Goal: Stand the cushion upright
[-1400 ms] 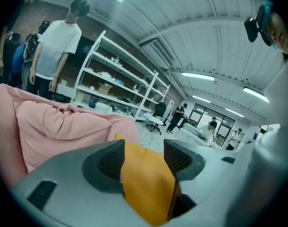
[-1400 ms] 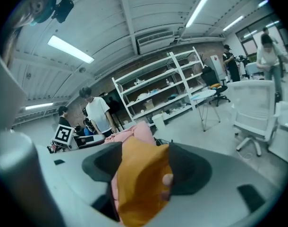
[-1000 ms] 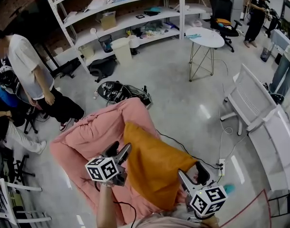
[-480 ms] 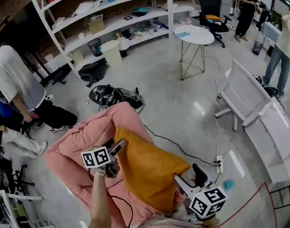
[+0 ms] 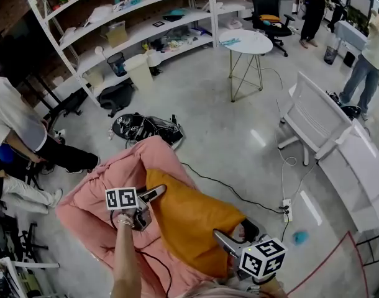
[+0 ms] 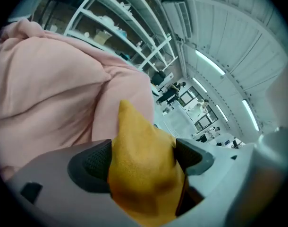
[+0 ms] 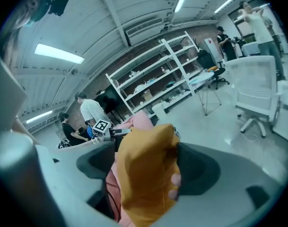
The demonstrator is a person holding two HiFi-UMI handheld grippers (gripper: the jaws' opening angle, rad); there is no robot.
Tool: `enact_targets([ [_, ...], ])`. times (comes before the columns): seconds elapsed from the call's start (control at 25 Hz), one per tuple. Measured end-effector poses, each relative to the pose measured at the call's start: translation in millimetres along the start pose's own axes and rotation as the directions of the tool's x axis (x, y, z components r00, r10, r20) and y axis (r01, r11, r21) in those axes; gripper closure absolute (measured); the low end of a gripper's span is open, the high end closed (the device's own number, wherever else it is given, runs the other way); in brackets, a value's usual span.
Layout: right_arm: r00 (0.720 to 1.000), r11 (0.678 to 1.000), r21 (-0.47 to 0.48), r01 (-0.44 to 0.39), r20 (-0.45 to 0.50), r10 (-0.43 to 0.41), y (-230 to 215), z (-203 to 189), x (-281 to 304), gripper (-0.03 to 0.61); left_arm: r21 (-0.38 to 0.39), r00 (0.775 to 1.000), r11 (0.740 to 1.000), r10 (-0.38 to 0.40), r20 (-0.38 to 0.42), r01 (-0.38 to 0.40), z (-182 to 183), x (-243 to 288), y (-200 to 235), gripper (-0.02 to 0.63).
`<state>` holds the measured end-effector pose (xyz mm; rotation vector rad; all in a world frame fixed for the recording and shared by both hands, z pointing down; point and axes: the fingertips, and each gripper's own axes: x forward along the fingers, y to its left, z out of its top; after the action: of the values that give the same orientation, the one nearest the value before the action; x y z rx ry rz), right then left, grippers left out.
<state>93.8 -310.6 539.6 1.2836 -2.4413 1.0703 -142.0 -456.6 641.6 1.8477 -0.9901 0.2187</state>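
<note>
An orange cushion [image 5: 196, 222] leans against a pink soft seat [image 5: 102, 185] on the floor. My left gripper [image 5: 151, 203] is at the cushion's upper left corner. In the left gripper view that corner [image 6: 144, 160] fills the gap of the left gripper [image 6: 141, 157], whose jaws are opening wide. My right gripper [image 5: 236, 233] is at the cushion's lower right corner. In the right gripper view the bunched orange fabric [image 7: 144, 169] sits between the jaws of the right gripper [image 7: 144, 162], which are also opening. The cushion's underside is hidden.
A black cable and a power strip [image 5: 287, 211] lie on the floor to the right. A white chair [image 5: 314, 120], a round table [image 5: 245, 41], shelves [image 5: 133, 23] and a black bag [image 5: 143, 128] stand farther off. People [image 5: 15, 123] are at the left.
Both grippers' jaws have spread wider around the cushion's corners. My left gripper has sunk and turned by the cushion's left corner, and the right has dipped slightly.
</note>
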Motion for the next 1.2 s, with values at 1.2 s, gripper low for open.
enact_targets([
  [1.2,0.988,0.990,-0.137,0.014,-0.152,-0.035,-3,-48,18,0.411,0.169,0.948,0.944,0.250,0.198,-0.284,-56,-66,-36,0.431],
])
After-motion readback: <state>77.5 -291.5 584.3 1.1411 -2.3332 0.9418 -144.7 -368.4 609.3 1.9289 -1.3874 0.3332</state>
